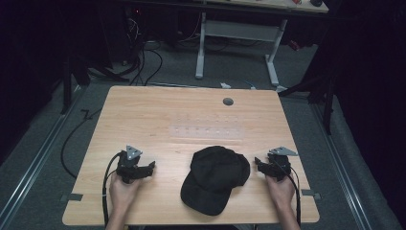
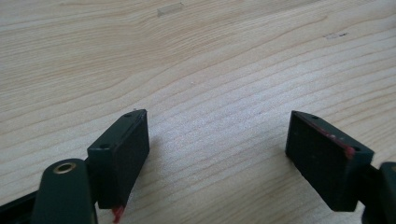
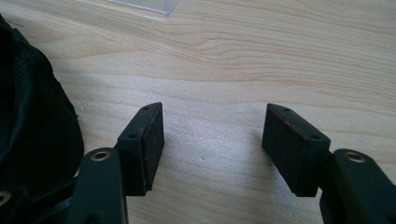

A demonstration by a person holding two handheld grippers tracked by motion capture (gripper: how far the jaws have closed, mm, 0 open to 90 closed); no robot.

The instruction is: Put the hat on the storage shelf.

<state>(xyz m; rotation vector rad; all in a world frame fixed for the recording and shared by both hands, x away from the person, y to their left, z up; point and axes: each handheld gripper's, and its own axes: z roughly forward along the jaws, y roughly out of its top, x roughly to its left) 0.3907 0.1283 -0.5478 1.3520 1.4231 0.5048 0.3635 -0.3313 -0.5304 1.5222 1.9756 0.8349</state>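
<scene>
The baseball cap (image 1: 215, 178) is plain black all over, and in the right gripper view its fabric (image 3: 32, 112) shows a fine mesh weave. The table (image 1: 143, 110) is pale wood with wavy brown grain lines. Both the left gripper (image 1: 154, 165) and the right gripper (image 1: 257, 163) are black, each topped by a grey plate. In the left gripper view the black jaws carry smears of red at their edges. A small round grey cap (image 1: 228, 101) sits in the tabletop.
</scene>
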